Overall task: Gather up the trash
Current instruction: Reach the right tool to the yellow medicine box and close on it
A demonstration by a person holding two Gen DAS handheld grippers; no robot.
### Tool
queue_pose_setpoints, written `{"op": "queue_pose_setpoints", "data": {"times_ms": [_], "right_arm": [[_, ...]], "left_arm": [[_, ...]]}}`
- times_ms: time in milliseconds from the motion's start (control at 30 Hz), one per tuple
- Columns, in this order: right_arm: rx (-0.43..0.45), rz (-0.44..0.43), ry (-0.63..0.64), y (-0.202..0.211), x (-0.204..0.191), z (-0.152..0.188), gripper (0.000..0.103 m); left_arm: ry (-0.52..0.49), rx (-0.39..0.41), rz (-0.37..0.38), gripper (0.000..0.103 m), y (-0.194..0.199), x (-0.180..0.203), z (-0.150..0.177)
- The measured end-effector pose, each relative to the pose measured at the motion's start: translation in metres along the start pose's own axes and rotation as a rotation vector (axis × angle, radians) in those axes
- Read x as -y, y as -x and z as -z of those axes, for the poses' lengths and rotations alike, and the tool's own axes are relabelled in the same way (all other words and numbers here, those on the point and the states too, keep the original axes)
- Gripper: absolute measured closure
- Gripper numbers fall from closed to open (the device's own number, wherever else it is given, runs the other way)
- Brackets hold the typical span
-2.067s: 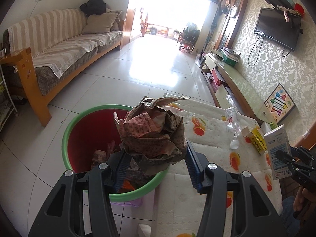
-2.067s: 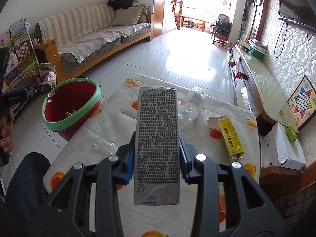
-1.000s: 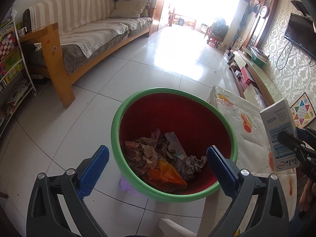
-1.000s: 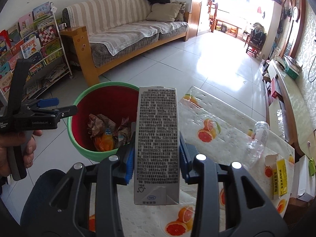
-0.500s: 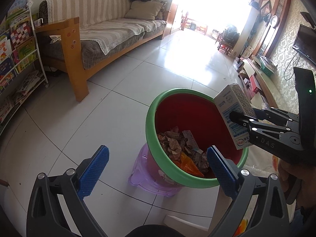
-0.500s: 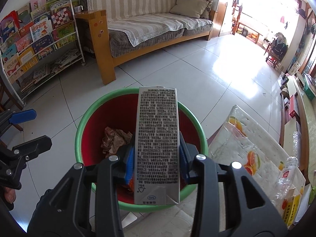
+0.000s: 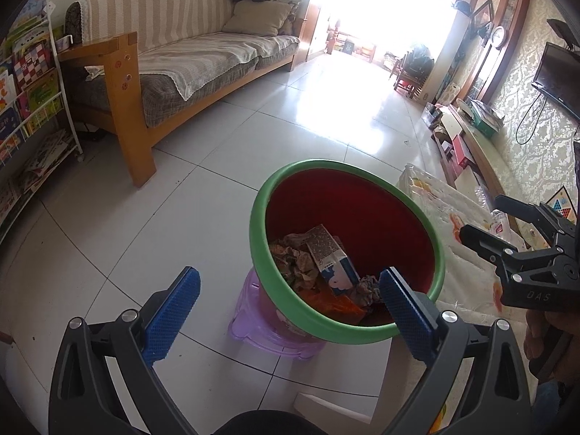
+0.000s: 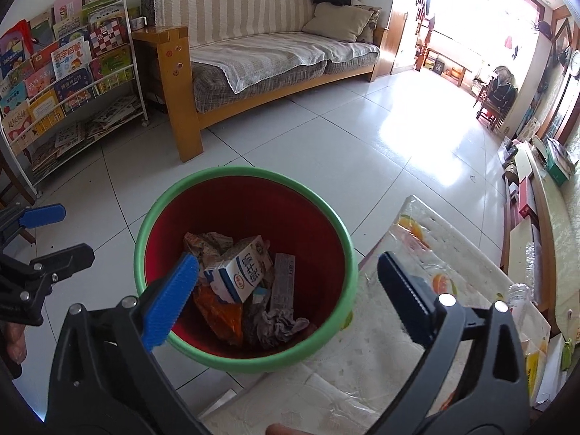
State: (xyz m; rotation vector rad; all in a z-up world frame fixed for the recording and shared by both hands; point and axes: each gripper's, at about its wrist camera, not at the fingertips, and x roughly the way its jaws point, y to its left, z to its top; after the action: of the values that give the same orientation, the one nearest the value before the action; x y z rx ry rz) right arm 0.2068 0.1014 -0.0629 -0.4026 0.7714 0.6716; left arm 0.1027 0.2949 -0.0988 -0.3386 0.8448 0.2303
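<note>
From the left wrist view, the left gripper (image 7: 288, 299) stands spread wide with nothing between its blue pads, hovering beside the near rim of the red bin with the green rim (image 7: 266, 264). The bin sits on a small purple stool (image 7: 261, 330). Inside it the milk carton (image 7: 331, 259) lies tilted on crumpled paper (image 7: 291, 253). At the right edge the right gripper (image 7: 482, 223) shows over the table, its jaws apart and empty.

From the right wrist view, the right gripper's jaws are opening, with nothing between them; the carton (image 8: 241, 270) lies below in the bin (image 8: 152, 232), clear of the pads, leaning on an orange wrapper (image 8: 217, 313) and grey paper (image 8: 279, 326). The fruit-print tablecloth (image 8: 398, 326) lies just beside the bin, and a clear plastic bottle (image 8: 516, 299) rests on it at the far right.

The drop looks complete, so the step is best finished by keeping the jaws wide while drawing the gripper back over the table, staying clear of the green rim so the bin is not tipped off its stool. The bottle seems the likely next item.
</note>
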Motion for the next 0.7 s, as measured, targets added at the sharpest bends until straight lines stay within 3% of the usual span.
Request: {"op": "queue_pose_setpoints", "data": {"times_ms": [200, 700], "right_arm": [[-0.012, 0.09, -0.034, 0.028, 0.054, 0.042, 0.005], [-0.111, 0.38, -0.241, 0.073, 0.24, 0.156, 0.005]], "left_arm": [[-0.051, -0.005, 0.034, 0.008, -0.003, 0.036, 0.002], [-0.158, -0.074, 0.079, 0.008, -0.02, 0.114, 0.018]]}}
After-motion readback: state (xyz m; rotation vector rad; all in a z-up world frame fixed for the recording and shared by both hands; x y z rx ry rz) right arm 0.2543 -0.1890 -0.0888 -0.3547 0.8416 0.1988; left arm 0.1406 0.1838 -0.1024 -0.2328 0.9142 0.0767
